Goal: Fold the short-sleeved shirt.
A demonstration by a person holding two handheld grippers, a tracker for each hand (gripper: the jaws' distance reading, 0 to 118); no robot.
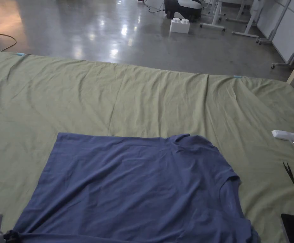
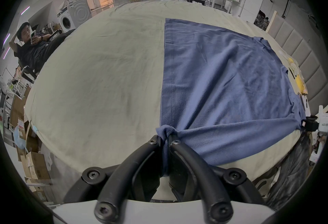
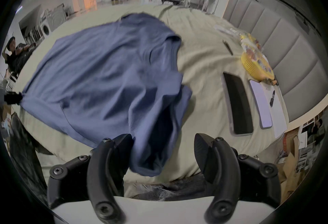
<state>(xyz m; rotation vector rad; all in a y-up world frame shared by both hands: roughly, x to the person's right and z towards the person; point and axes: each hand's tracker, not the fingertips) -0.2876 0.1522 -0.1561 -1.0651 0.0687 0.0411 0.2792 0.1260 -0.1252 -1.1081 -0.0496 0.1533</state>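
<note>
Left gripper pinching blue shirt hem corner, right gripper open.

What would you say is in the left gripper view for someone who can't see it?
The left gripper is shut on the bunched near corner of a blue short-sleeved shirt, which lies spread on a pale green sheet. The shirt's near edge stretches right toward the right gripper.

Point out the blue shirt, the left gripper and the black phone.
blue shirt (image 1: 137,186), head view, middle of the body panel.
left gripper (image 2: 165,141), left gripper view, between its tips, pinched on the hem corner.
black phone (image 3: 237,103), right gripper view, middle of its screen.
</note>
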